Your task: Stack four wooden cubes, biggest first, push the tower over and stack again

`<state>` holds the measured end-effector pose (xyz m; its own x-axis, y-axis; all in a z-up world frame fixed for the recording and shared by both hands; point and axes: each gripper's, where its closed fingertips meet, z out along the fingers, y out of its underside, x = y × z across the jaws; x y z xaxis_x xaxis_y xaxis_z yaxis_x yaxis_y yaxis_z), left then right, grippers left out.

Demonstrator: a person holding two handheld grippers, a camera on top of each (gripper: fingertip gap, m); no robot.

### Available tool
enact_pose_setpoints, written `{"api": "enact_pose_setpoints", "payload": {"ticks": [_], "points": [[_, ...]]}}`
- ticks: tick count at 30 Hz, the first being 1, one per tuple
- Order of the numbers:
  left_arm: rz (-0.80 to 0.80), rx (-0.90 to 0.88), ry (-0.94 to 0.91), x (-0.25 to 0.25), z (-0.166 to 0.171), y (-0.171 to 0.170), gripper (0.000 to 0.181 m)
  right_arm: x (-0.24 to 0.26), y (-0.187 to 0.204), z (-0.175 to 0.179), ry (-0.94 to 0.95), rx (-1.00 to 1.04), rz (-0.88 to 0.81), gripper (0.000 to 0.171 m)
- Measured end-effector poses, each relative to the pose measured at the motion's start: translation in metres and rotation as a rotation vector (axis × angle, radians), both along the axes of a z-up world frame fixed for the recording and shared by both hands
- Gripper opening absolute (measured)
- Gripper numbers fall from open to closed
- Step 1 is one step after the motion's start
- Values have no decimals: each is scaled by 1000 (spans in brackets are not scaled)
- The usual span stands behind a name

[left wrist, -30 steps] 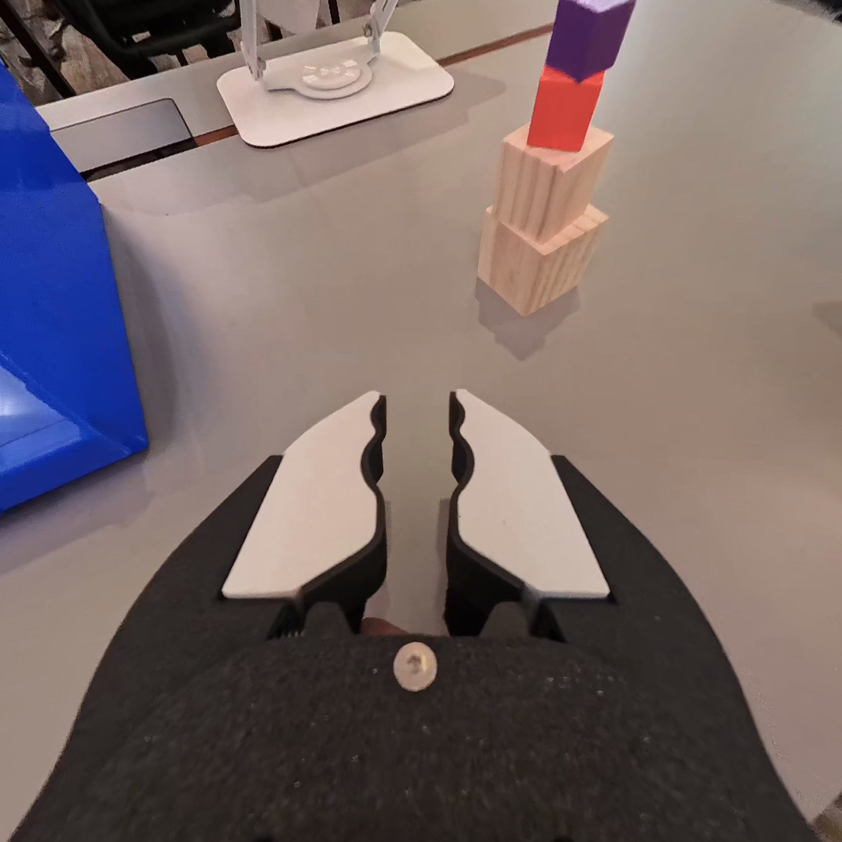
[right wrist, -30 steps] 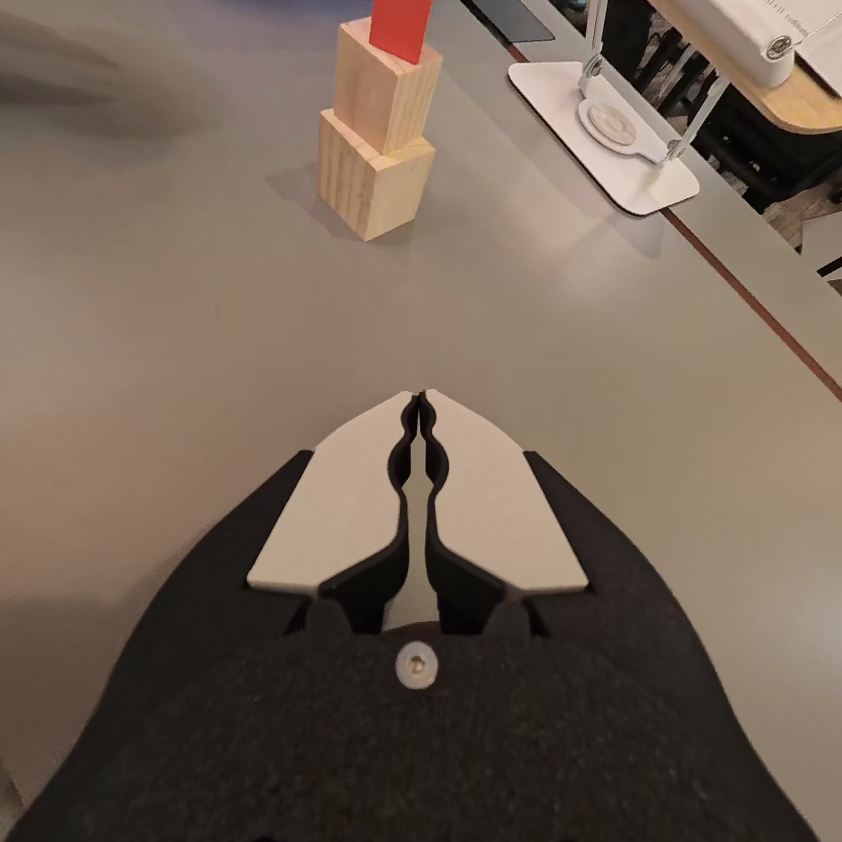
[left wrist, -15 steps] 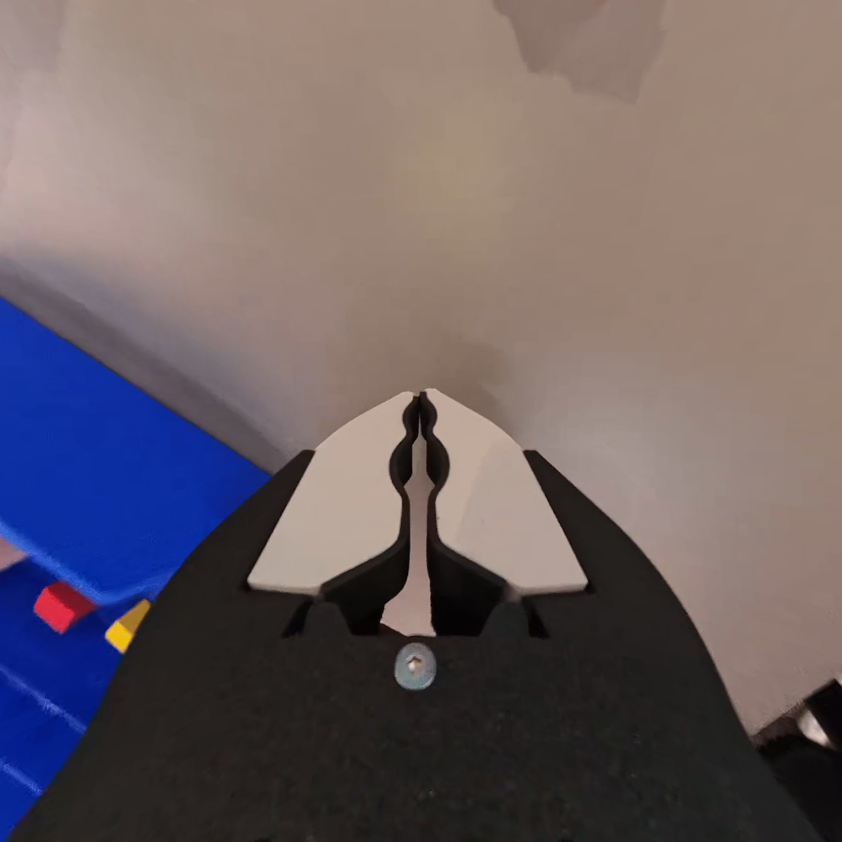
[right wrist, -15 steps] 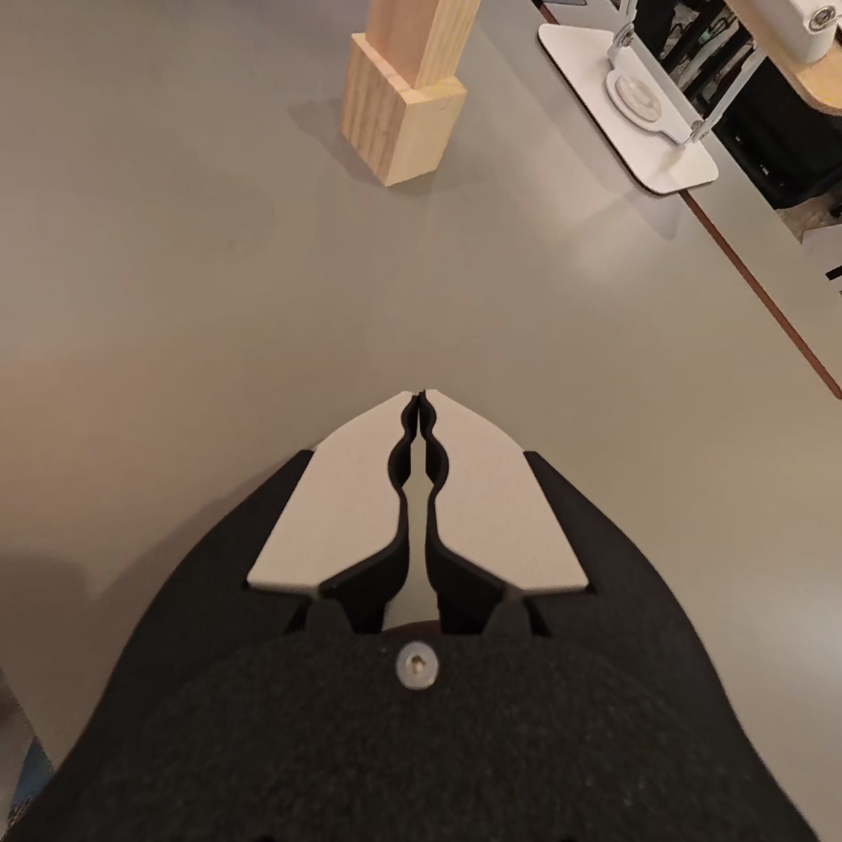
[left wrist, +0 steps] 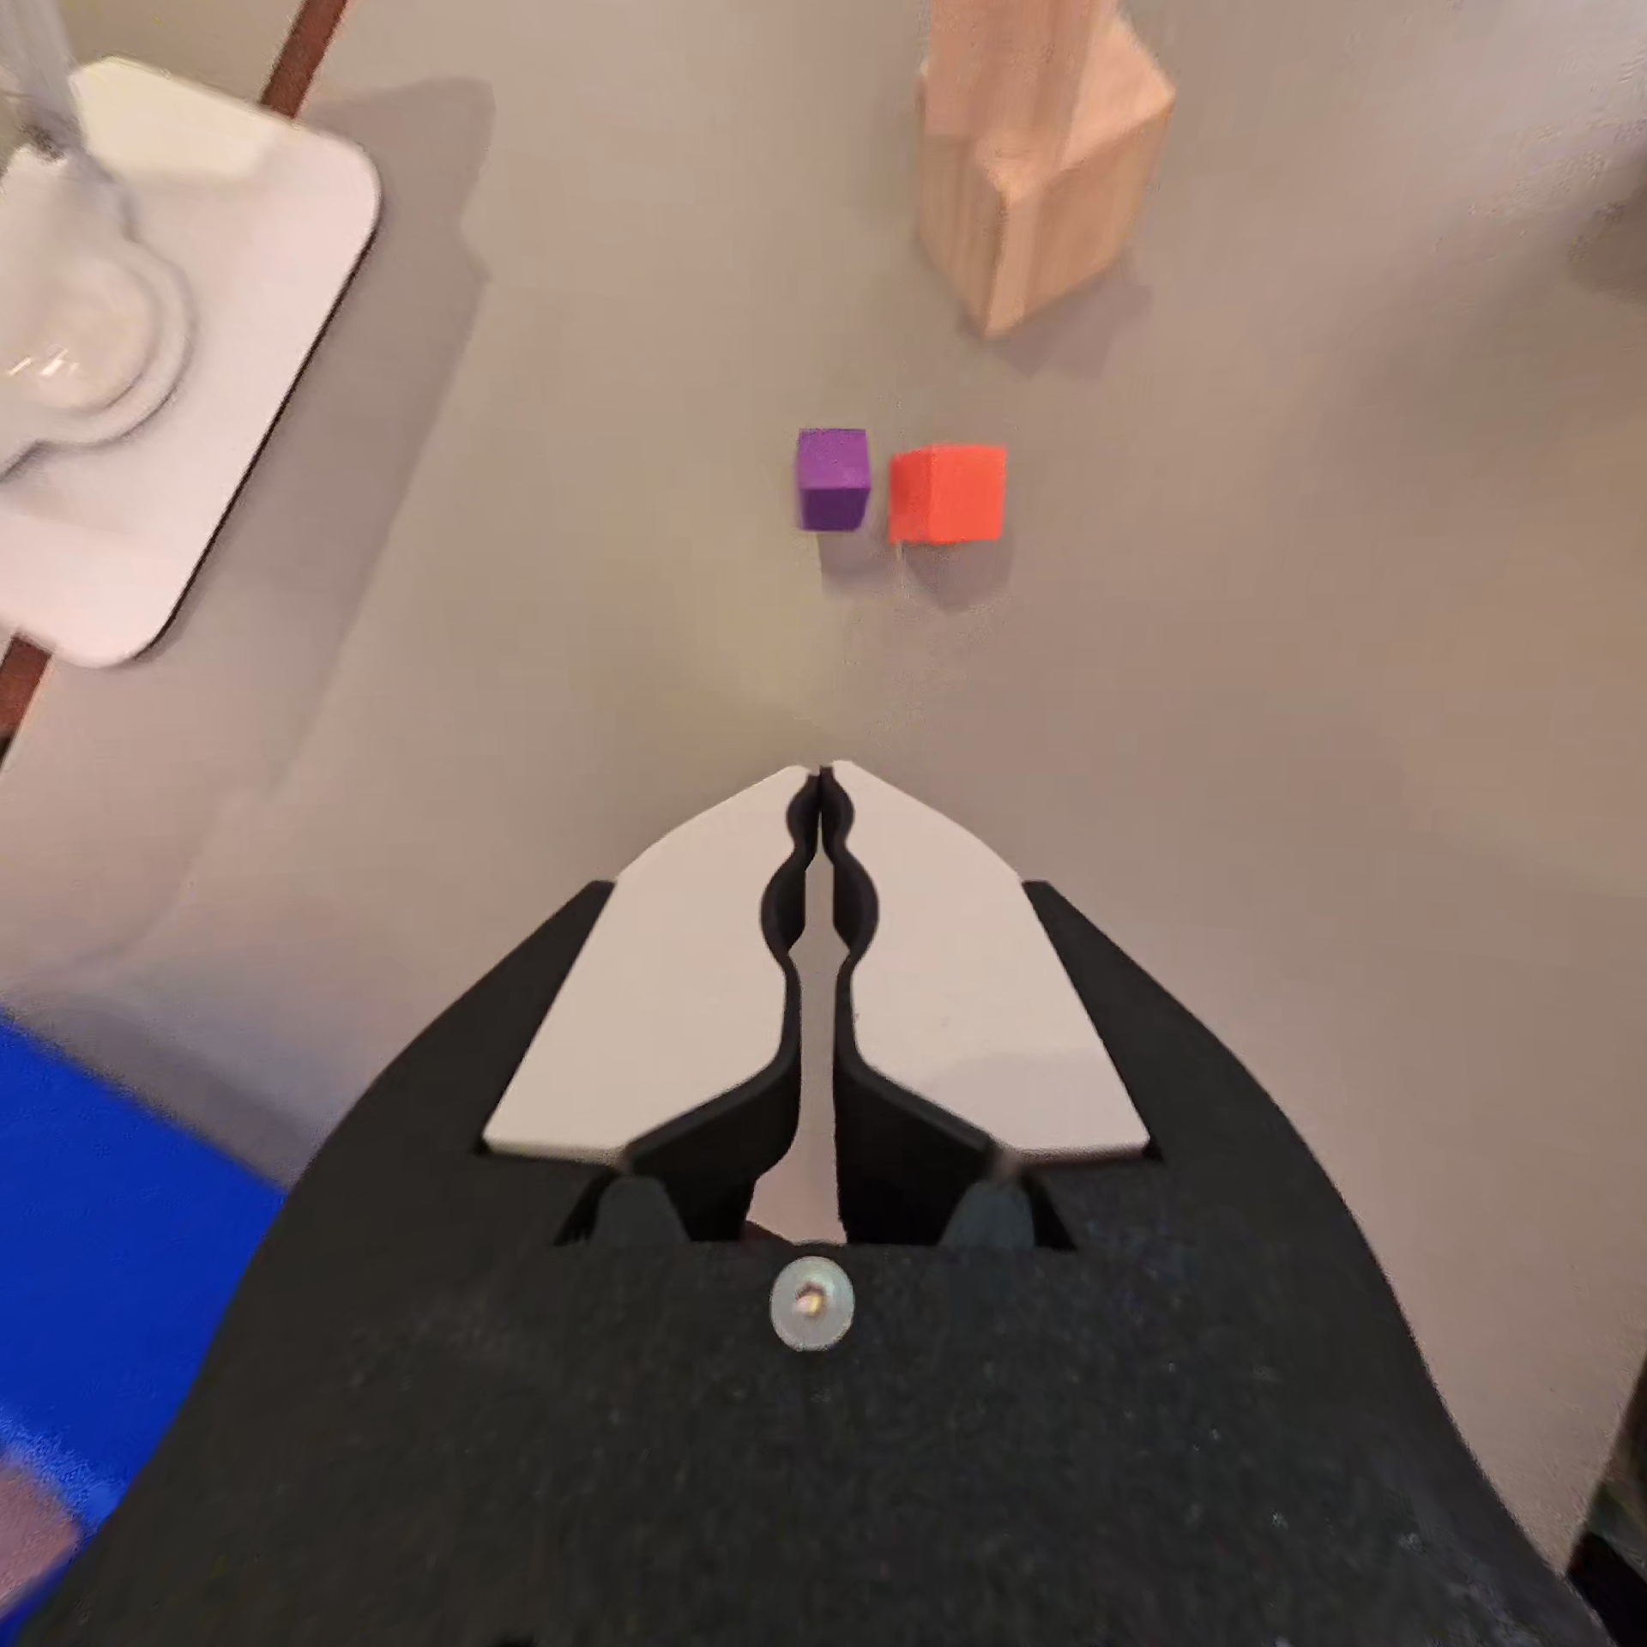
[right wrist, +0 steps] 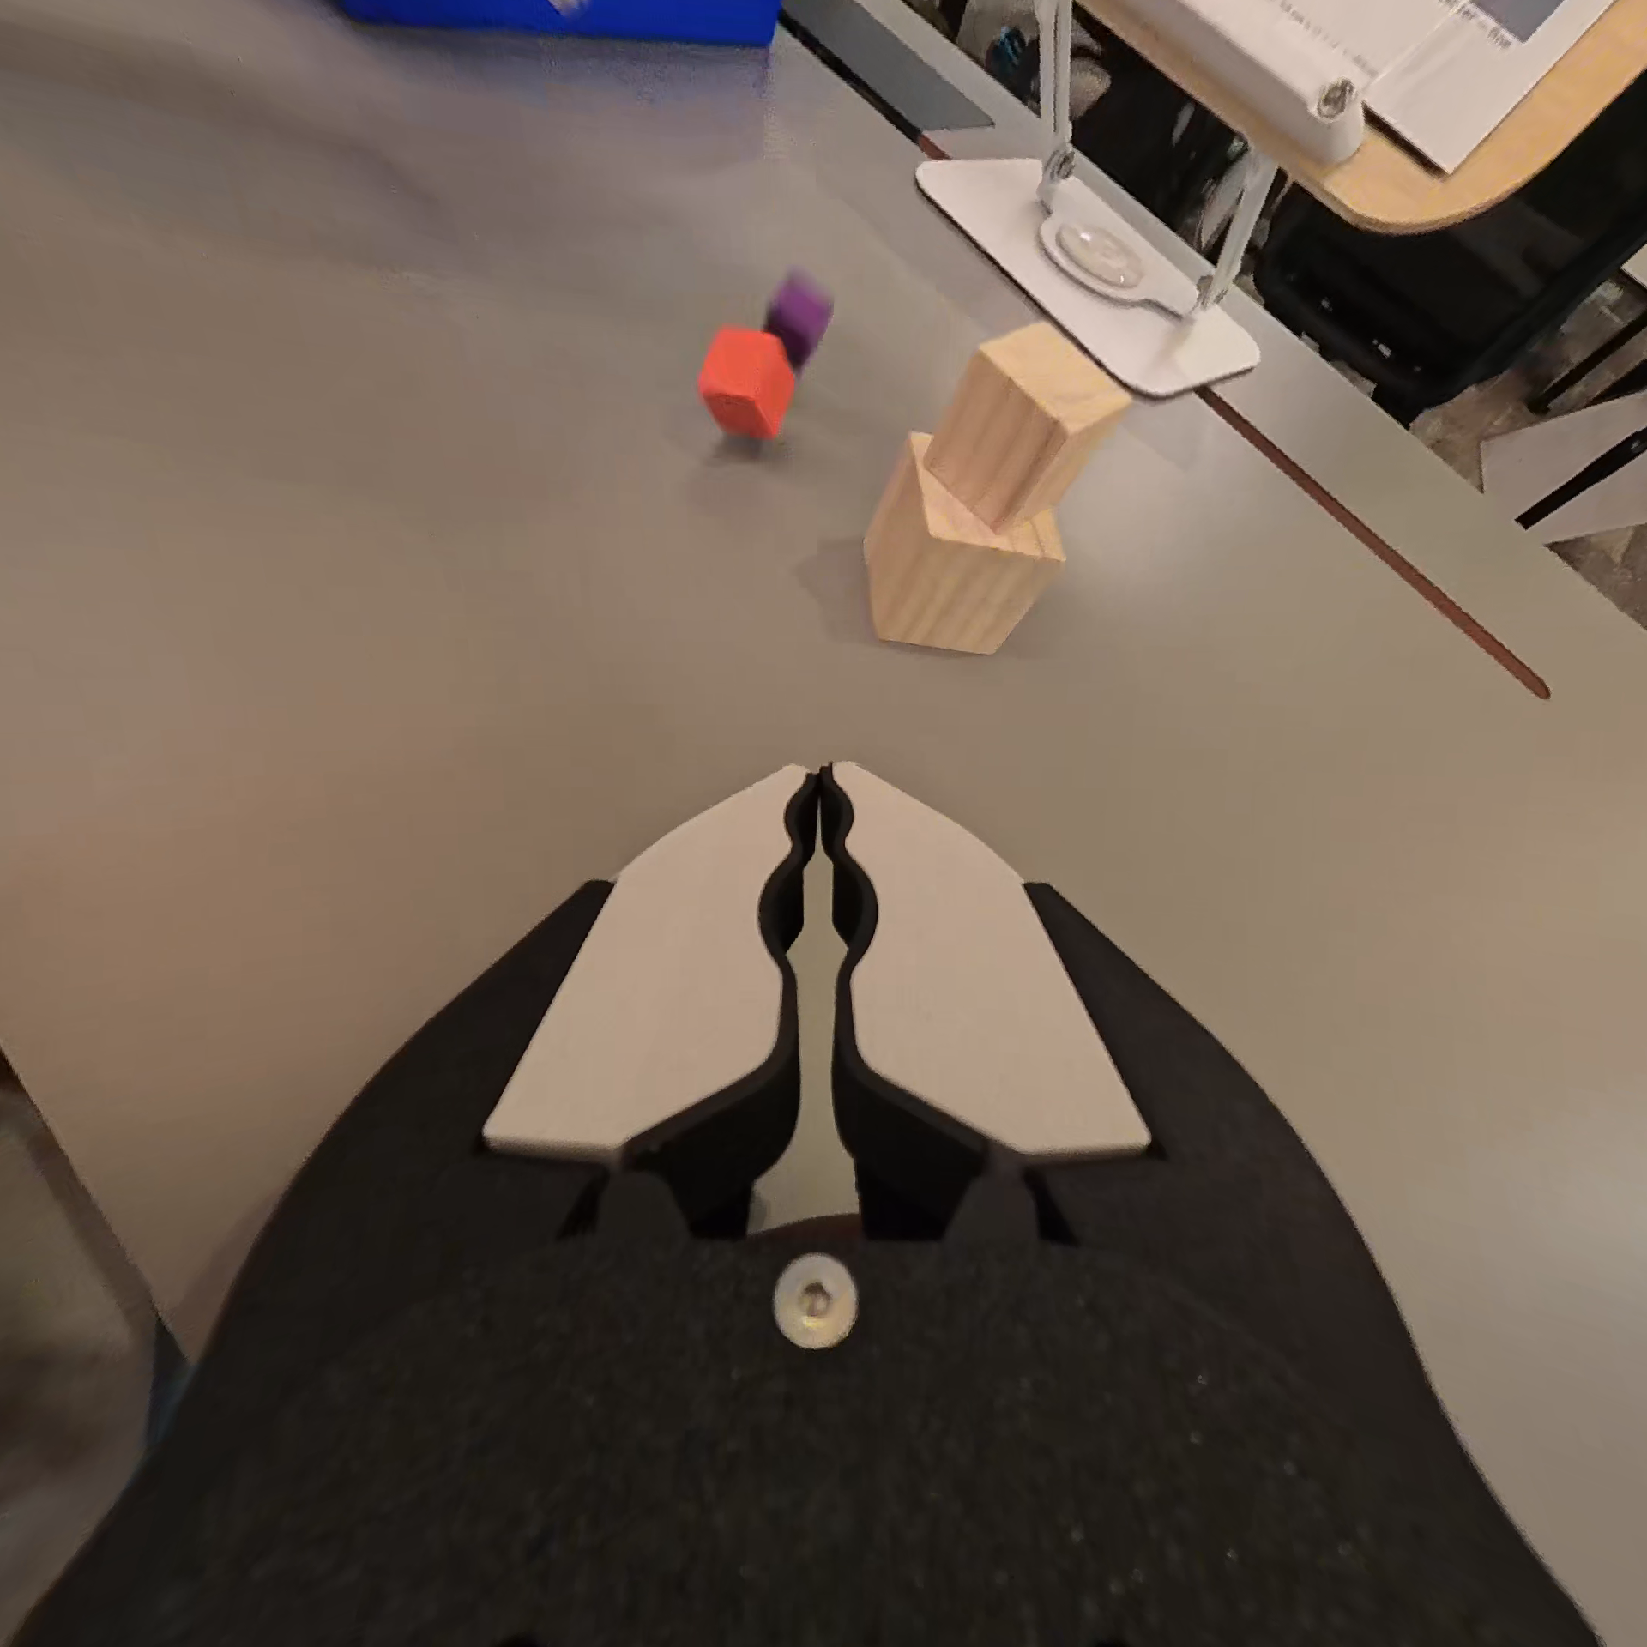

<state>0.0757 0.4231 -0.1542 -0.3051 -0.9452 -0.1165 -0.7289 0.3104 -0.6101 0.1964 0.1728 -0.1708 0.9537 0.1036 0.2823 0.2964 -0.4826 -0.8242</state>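
Both the left gripper [left wrist: 819,774] and right gripper [right wrist: 819,774] are clenched empty; ahead of them the small red cube [left wrist: 947,493] and purple cube [left wrist: 832,491] look light, rigid, best pinched across flat opposite faces.

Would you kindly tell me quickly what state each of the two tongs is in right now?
Left tongs: closed, holding nothing.
Right tongs: closed, holding nothing.
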Motion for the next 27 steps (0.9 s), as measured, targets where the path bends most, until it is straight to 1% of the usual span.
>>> {"api": "enact_pose_setpoints", "payload": {"ticks": [2, 3, 5, 7, 9, 10, 11, 12, 13, 14, 16, 18, 21, 22, 25, 27], "points": [[102, 59, 4, -28, 2, 14, 0, 6, -2, 0, -14, -10, -33, 0], [128, 73, -16, -40, 4, 15, 0, 6, -3, 1, -8, -9, -41, 0], [187, 70, -94, -57, 7, 11, 0, 7, -2, 3, -3, -4, -58, 0], [245, 16, -223, -66, 12, 0, 2, 11, -2, 3, -4, -15, -90, 0], [312, -80, -409, -68, 20, -13, 22, 12, -2, 3, 3, -24, -119, 0], [334, -131, -487, -69, 21, -21, 27, 12, 0, 4, 13, -16, -138, 0], [370, -168, -546, -71, 20, -25, 35, 10, 2, 4, 36, -8, -150, 0], [409, -192, -590, -73, 17, -28, 47, 7, 6, 3, 68, -6, -156, 0], [472, -202, -623, -75, 14, -26, 56, 4, 11, 2, 97, -11, -169, 0], [534, -208, -638, -78, 9, -24, 59, 3, 16, 0, 115, -17, -190, 0], [662, -190, -637, -84, -1, -16, 78, -1, 26, -4, 135, -41, -224, 2], [823, -131, -598, -95, -12, -1, 91, -5, 36, -7, 153, -63, -252, 12], [965, -111, -562, -105, -19, 7, 97, -11, 49, -9, 175, -52, -300, 28], [976, -114, -572, -105, -18, 5, 98, -14, 53, -10, 185, -42, -310, 31], [998, -44, -567, -108, -17, 8, 98, -19, 59, -14, 206, -8, -352, 41], [1007, -52, -547, -109, -22, 8, 97, -20, 59, -18, 194, -12, -378, 48]]}}
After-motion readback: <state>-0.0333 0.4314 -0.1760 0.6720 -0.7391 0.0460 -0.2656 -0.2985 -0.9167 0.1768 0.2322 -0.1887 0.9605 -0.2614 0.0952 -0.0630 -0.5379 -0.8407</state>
